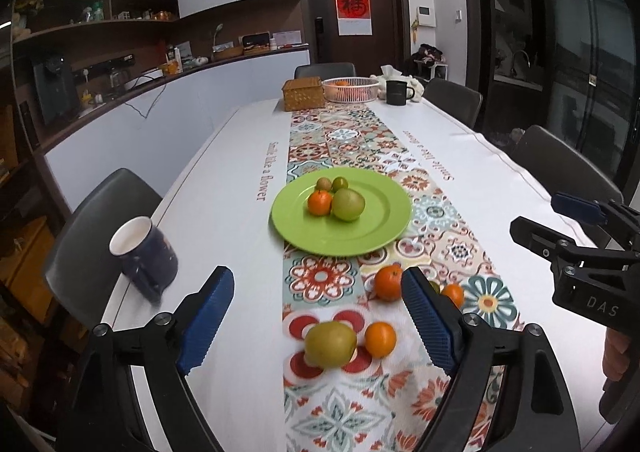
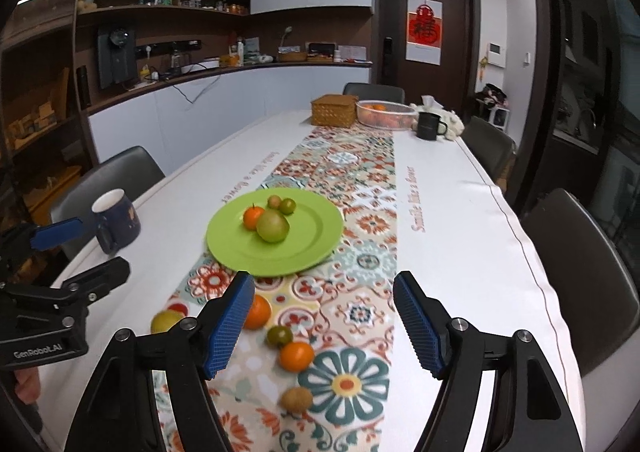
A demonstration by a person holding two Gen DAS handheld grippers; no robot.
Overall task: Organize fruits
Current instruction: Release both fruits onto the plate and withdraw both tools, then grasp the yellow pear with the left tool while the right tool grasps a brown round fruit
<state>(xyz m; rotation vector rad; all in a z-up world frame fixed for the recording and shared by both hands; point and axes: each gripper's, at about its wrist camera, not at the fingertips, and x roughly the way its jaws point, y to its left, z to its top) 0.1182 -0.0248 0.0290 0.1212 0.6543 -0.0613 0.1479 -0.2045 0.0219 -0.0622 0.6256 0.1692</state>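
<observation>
Plate (image 1: 384,228) holds 4 fruits, both grippers' fingers (image 1: 208,316) (image 2: 416,324) apart, empty.

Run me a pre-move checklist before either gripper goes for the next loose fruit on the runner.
1. Left gripper empty, jaws apart: ok.
2. Right gripper empty, jaws apart: ok.
3. Room on the green plate: ok; its four fruits sit clustered towards the far side, near half bare.
4. Loose fruit in view: ok; the pear and an orange lie on the runner by the left gripper, and a small green fruit, another orange and a kiwi by the right.
5. Blue mug clear of the path to the plate: ok, off to the side.
6. Fruit hidden behind the fingers: cannot tell.
</observation>
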